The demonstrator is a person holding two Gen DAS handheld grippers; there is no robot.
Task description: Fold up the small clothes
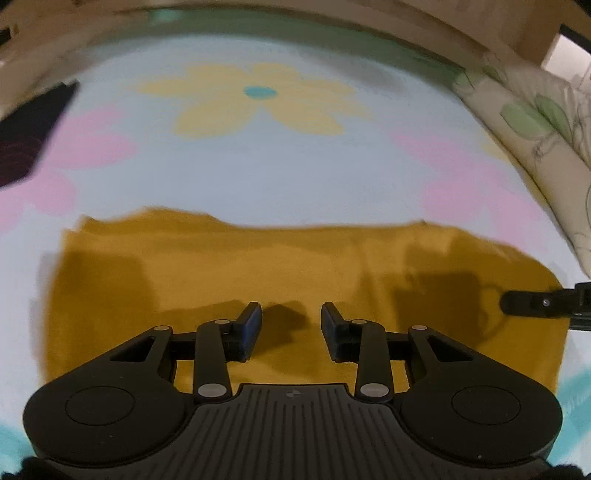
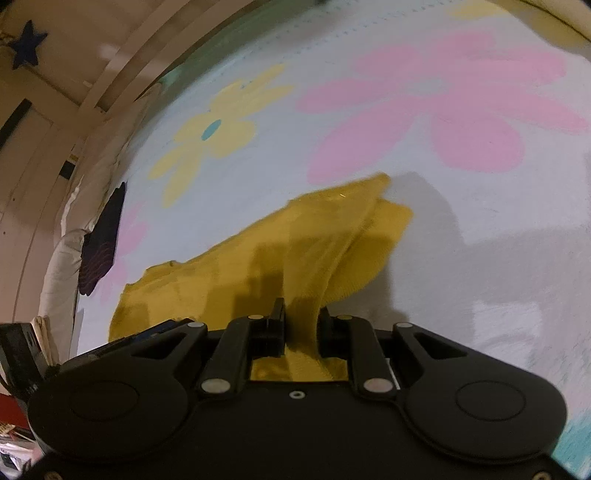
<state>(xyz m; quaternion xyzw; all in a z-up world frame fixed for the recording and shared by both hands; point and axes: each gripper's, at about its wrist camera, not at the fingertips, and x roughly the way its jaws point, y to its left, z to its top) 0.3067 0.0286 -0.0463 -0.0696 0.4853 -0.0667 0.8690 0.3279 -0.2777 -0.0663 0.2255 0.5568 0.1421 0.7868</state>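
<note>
A mustard-yellow garment point(image 1: 258, 266) lies spread on a pale blue bedsheet point(image 1: 277, 173) printed with flowers. My left gripper point(image 1: 291, 325) hovers over the garment's near edge, jaws open and empty. My right gripper point(image 2: 301, 325) is shut on a bunched edge of the same yellow garment point(image 2: 314, 236), lifting the cloth into a ridge between its fingers. Part of the right gripper point(image 1: 535, 302) shows at the garment's right end in the left wrist view. The left gripper's body point(image 2: 155, 330) shows low at the left of the right wrist view.
A dark folded cloth point(image 1: 29, 133) lies at the bed's left side, also in the right wrist view point(image 2: 101, 240). A leaf-print pillow point(image 1: 535, 125) lies at the right. A wooden bed frame point(image 1: 406, 26) curves along the far edge.
</note>
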